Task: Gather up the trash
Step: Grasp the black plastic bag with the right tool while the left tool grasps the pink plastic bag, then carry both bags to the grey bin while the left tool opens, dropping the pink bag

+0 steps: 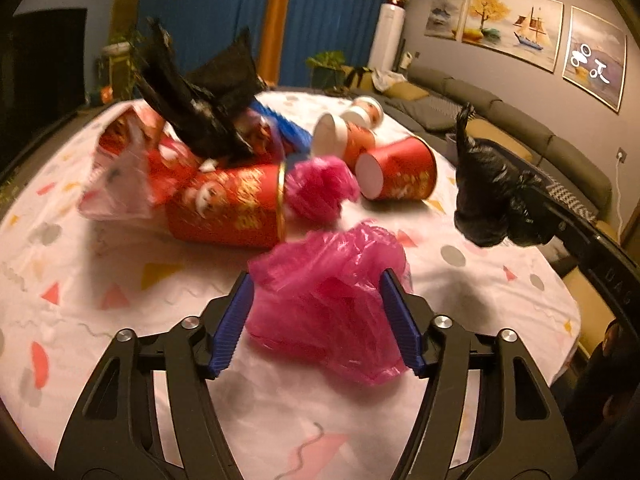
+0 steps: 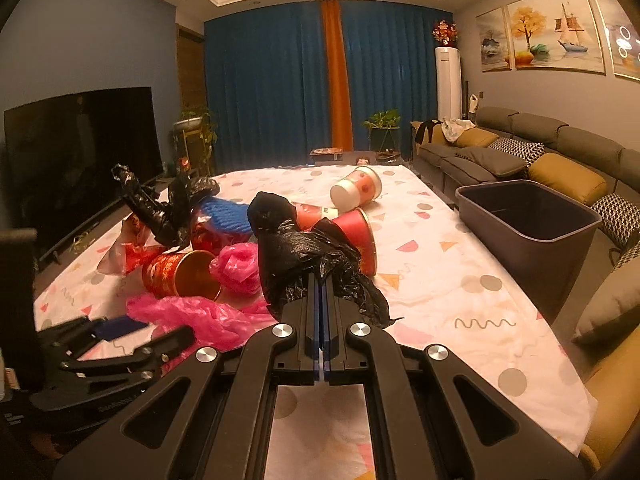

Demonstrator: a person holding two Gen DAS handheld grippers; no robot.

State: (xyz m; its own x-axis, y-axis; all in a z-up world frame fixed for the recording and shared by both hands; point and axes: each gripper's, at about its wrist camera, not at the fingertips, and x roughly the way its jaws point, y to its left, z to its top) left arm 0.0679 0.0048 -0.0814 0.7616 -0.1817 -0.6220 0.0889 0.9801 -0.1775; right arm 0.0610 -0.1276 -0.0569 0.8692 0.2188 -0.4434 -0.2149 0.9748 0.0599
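Note:
A crumpled pink plastic bag (image 1: 328, 304) lies on the white patterned tablecloth (image 1: 120, 264), between the blue pads of my left gripper (image 1: 318, 312). The jaws stand open around the bag and do not squeeze it. The right wrist view shows the same pink bag (image 2: 200, 312) with my left gripper (image 2: 168, 326) at the lower left. My right gripper (image 2: 322, 280) is shut on a black plastic bag (image 2: 296, 248), held just above the table. In the left wrist view that black bag (image 1: 492, 196) hangs at the right.
A heap of trash lies behind: red paper cups (image 1: 228, 208) (image 1: 400, 172), a second pink bag (image 1: 320, 188), another black bag (image 1: 192, 108), a blue piece (image 2: 228, 212). A grey bin (image 2: 528, 216) stands beside the table's right edge, before the sofa (image 2: 520, 148).

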